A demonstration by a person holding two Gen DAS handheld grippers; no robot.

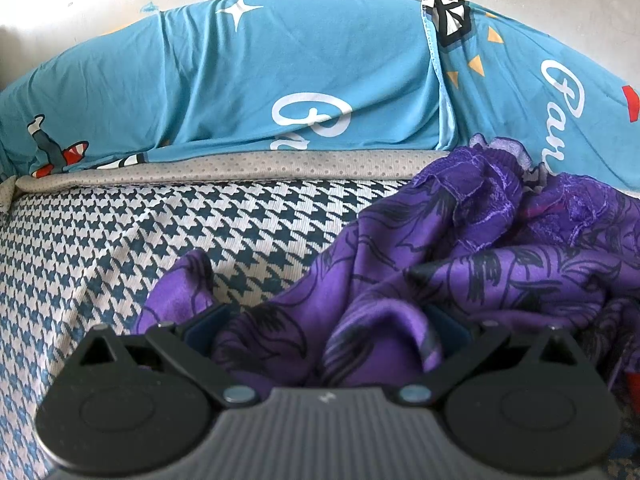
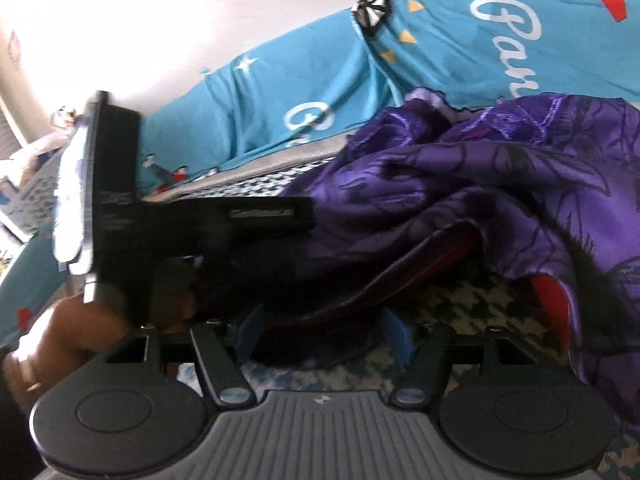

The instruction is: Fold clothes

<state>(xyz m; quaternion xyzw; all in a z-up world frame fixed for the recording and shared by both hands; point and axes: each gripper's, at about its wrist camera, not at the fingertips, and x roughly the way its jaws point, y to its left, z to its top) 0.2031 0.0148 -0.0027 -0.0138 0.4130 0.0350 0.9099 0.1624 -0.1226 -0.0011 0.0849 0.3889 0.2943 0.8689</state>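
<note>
**Left fingers** [image 1: 324,332]: they stand wide apart. The purple garment [image 1: 460,264] is bunched between them and touches both pads. I cannot tell whether it is pinched or only lying there.

**Right fingers** [image 2: 322,334]: they are partly apart. A dark hemmed edge of the same garment crosses just beyond the pads, and nothing visibly presses on it, so I judge they hold nothing.

**Garment:** it lies crumpled in a heap, mostly ahead and to the right of both pairs of fingers. Its lace-trimmed part is furthest from me. Something red [image 2: 548,292] shows under its lifted edge, and I cannot identify it.

**Surroundings:** the houndstooth bed cover [image 1: 120,248] lies bare to the left of my left fingers. The blue printed pillow [image 1: 280,72] runs along the far side, well beyond the heap.

**Assessment:** the garment is not yet spread, so folding has barely begun.

**Recommendation:**
- Bring the right fingers onto that hemmed edge and take a single layer only.
- Confirm the left hold at a matching point on the same edge.
- Draw the two points apart over the bare cover to flatten the cloth.

**Risk:** the slippery fabric may slide out of the pads, or a second layer may be caught with the first.
</note>
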